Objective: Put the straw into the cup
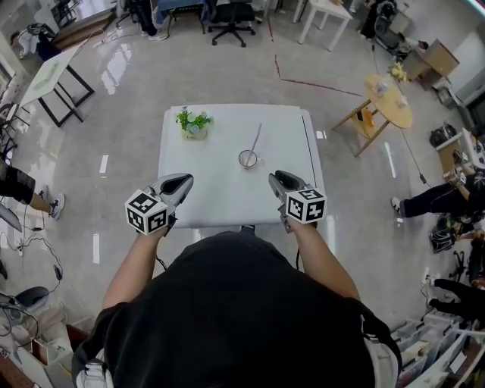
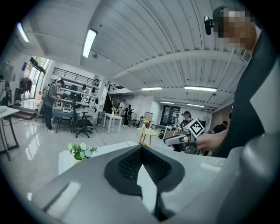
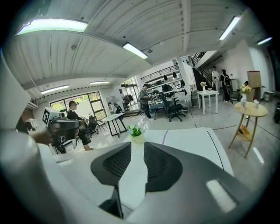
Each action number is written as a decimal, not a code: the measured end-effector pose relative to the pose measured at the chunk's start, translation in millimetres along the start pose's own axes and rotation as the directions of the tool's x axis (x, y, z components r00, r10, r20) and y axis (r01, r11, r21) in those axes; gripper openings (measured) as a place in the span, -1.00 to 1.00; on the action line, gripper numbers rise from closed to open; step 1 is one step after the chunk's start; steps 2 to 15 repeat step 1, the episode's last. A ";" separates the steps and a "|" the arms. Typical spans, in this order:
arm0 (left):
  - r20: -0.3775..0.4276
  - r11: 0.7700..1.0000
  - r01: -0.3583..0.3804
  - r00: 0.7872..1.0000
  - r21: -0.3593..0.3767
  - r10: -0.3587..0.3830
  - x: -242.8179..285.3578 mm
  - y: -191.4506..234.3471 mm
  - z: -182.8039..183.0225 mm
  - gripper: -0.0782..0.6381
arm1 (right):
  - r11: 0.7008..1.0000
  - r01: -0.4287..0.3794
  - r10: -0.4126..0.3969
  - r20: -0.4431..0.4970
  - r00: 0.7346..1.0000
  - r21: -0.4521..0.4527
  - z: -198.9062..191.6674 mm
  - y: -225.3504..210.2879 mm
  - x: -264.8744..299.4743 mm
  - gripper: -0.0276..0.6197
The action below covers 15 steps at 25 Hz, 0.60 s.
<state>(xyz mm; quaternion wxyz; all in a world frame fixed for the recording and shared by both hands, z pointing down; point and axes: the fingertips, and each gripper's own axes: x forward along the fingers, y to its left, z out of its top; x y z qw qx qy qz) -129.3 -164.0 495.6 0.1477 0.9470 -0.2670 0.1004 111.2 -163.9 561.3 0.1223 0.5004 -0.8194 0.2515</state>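
A small glass cup (image 1: 248,158) stands near the middle of the white table (image 1: 220,198). A thin pale straw (image 1: 256,139) leans out of it toward the far side. In the right gripper view only the straw's upper part (image 3: 163,136) shows above the jaws; the cup is hidden. My left gripper (image 1: 177,183) hovers over the table's near left edge, its tips touching and nothing between them (image 2: 141,148). My right gripper (image 1: 280,182) is over the near right edge, jaws a narrow gap apart and empty (image 3: 137,144). Both are well short of the cup.
A small potted plant (image 1: 193,123) sits at the table's far left corner. A round wooden side table (image 1: 390,98) stands to the right. An office chair (image 1: 231,15) and other tables are farther back. People sit at the right edge of the room.
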 end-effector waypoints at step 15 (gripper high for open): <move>0.000 1.000 -0.002 1.000 0.000 0.002 -2.2 -1.2 -0.7 -0.78 | 1.000 0.002 -0.002 0.001 1.000 0.001 -1.5 0.9 -2.8 -0.55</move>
